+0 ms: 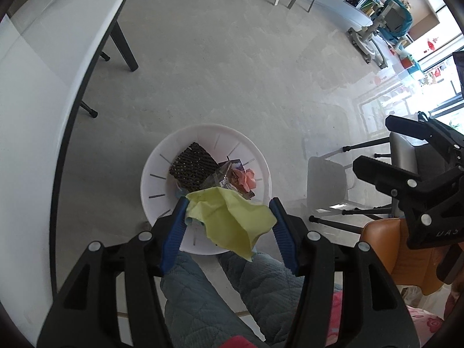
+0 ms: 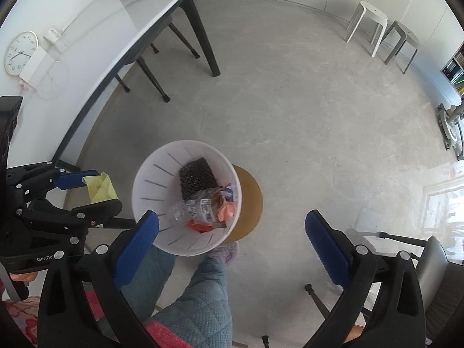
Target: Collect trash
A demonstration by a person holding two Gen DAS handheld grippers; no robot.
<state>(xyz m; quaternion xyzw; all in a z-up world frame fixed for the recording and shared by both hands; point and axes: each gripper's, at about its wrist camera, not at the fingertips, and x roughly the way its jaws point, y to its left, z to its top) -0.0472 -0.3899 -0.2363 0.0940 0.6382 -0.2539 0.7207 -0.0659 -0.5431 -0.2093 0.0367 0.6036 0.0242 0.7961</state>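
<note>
A white trash bin (image 1: 156, 174) stands on the floor below me; it holds a black mesh piece (image 1: 191, 166), clear wrappers and pink scraps. My left gripper (image 1: 229, 213) hangs just over the bin's near rim with its jaws spread wide. A crumpled yellow-green paper (image 1: 232, 217) sits between the blue pads (image 1: 177, 232), touching the left one. In the right wrist view the bin (image 2: 145, 185) lies ahead, the left gripper (image 2: 95, 194) with the yellow paper (image 2: 100, 190) is at its left, and my right gripper (image 2: 232, 232) is open and empty.
A white table (image 2: 116, 29) with dark legs runs along the left, with a clock (image 2: 20, 52) lying on it. Two stools (image 2: 382, 29) stand far right. A brown round stool (image 2: 249, 200) is beside the bin. The person's quilted legs (image 1: 203, 295) are below the grippers.
</note>
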